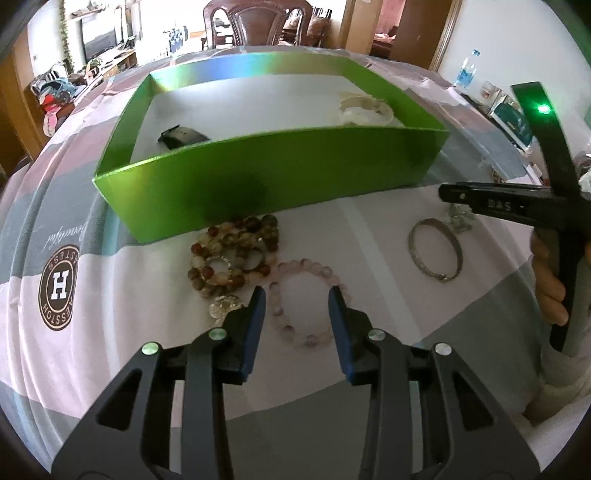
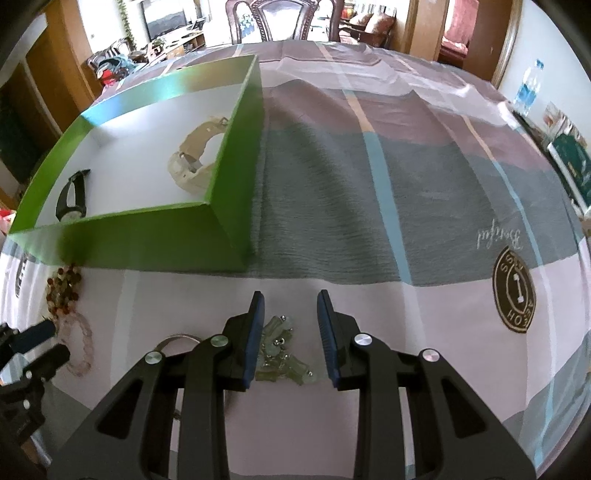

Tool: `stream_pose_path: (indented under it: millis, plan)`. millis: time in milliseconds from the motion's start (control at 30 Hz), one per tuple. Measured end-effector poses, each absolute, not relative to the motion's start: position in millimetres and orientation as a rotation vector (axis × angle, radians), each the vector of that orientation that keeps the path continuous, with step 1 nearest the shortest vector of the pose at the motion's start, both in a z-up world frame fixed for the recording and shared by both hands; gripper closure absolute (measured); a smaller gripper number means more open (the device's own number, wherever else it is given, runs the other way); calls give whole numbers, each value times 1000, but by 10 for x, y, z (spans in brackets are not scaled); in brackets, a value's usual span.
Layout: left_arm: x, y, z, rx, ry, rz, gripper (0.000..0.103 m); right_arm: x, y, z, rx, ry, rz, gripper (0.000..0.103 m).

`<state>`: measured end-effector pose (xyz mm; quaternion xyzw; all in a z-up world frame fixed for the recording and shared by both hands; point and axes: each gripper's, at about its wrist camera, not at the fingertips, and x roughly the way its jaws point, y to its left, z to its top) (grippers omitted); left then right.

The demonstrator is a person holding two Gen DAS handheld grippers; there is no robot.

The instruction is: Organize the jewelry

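A green box (image 1: 280,173) (image 2: 147,243) holds a black watch (image 1: 183,137) (image 2: 72,197) and a cream watch (image 1: 364,107) (image 2: 194,162). In front of it lie a brown bead bracelet pile (image 1: 232,254) (image 2: 62,291), a pink bead bracelet (image 1: 306,301) (image 2: 79,343), a silver bangle (image 1: 436,251) (image 2: 177,341) and a pale green bracelet (image 2: 282,350) (image 1: 460,218). My left gripper (image 1: 297,297) is open, its fingers either side of the pink bracelet. My right gripper (image 2: 290,301) is open over the pale green bracelet, which lies between its fingers.
The table carries a striped pink and grey cloth (image 2: 406,184) with round brown logos (image 1: 59,286) (image 2: 515,290). A water bottle (image 2: 528,86) and boxes (image 2: 570,162) stand at the right edge. A chair (image 1: 258,22) is behind the table.
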<state>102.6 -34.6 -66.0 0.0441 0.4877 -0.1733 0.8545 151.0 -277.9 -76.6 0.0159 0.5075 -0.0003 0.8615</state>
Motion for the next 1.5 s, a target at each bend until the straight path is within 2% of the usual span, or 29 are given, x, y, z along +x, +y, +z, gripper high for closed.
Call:
stream_pose_path:
  millis: [433,533,1067,1233,1367,1500]
  plan:
    - [1091,-401,-738,92,1034,-349,64,1441,-2724,-829,-81,1063,18,73]
    - [1094,-404,-737,93,1031,-353,61,1419,-2738,-828,-73,1065,35,73]
    - [1110,-407,-736,85,1019,-354,62,1308,-2945,-687,8,1032,131,74]
    - [1109,-404,-738,85,1018,-352,62,1242,-2937,-723,-10,1039,148,78]
    - [1107,-393,-738,81,1016,-353,62,1178,-2804,-726,-76,1024,177,87]
    - [1103,-393,-738,84,1016,-354,62,1143,-2815,-684,-65,1014,196,87]
